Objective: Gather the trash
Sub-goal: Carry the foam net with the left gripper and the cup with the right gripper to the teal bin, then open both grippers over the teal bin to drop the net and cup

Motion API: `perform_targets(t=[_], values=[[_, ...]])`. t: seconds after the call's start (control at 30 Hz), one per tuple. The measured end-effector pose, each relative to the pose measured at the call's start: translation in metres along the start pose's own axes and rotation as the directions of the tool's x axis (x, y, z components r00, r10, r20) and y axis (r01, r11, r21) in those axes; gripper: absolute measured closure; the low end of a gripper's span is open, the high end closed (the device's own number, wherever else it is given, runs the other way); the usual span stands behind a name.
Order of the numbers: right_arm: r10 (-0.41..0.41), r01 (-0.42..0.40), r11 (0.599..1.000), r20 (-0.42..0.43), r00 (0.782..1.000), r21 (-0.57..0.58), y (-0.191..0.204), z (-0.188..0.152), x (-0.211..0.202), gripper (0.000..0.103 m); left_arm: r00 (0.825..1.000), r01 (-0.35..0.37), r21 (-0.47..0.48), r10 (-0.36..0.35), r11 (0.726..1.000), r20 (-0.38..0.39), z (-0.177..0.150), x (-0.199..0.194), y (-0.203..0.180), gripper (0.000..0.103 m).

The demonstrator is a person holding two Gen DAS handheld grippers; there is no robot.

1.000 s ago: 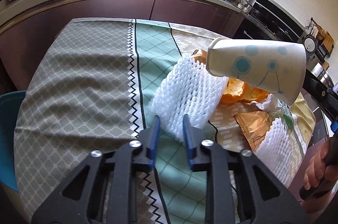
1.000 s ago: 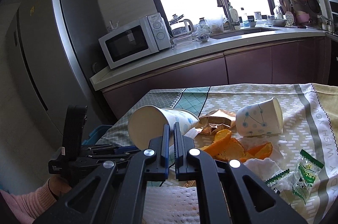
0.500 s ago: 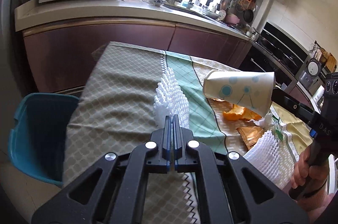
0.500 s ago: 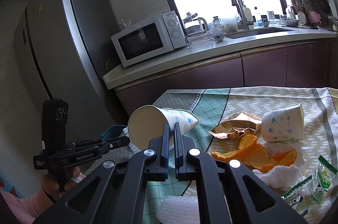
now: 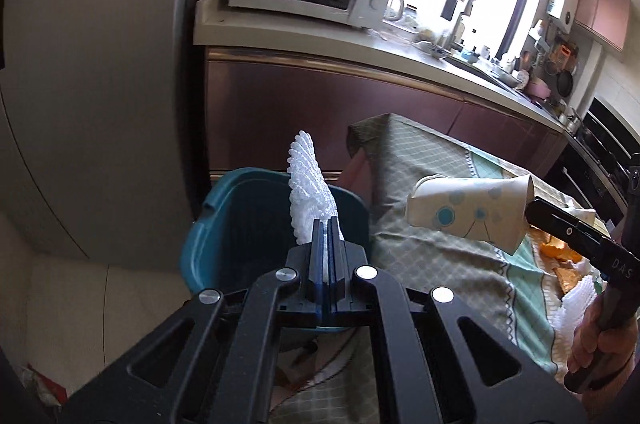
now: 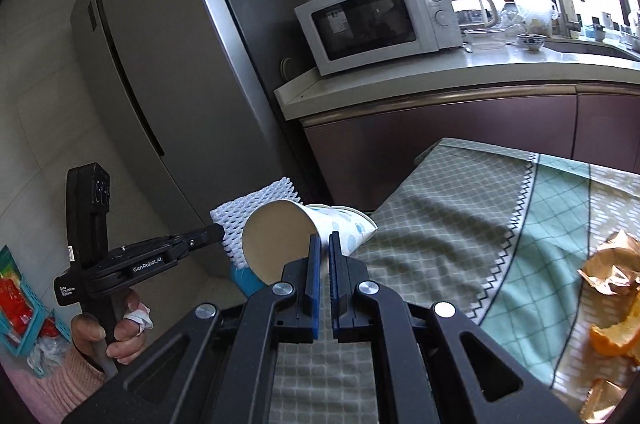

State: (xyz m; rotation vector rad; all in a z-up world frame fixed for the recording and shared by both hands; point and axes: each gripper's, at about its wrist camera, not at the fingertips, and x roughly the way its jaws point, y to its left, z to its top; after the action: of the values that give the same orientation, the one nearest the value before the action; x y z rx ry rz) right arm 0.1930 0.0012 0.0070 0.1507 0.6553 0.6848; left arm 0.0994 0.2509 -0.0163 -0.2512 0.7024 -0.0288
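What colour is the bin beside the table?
Teal blue bin, seen best in the left wrist view, beneath the held white foam net.

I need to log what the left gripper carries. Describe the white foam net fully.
The white foam net is a soft mesh fruit sleeve of ribbed, knobbly foam, flattened into a fan. The left gripper is shut on its lower edge between blue-padded fingers, so it stands upright above the teal bin beside the table. In the right wrist view it sits just behind the paper cup.

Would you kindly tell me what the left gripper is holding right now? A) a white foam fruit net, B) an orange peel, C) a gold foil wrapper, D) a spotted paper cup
A: the left gripper has its fingers shut on the white foam net, held over the teal bin.
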Motion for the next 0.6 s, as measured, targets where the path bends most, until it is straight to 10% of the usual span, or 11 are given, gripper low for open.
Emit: perform_targets(t=[0.6], values=[[-0.085,0.077,0.996,-0.159,0.984,-0.052,0.03,-0.002,0.113,0.086,0.987,-0.064,-0.086,0.051,0.994,-0.155,-0.024,0.09,0.038,0.094]])
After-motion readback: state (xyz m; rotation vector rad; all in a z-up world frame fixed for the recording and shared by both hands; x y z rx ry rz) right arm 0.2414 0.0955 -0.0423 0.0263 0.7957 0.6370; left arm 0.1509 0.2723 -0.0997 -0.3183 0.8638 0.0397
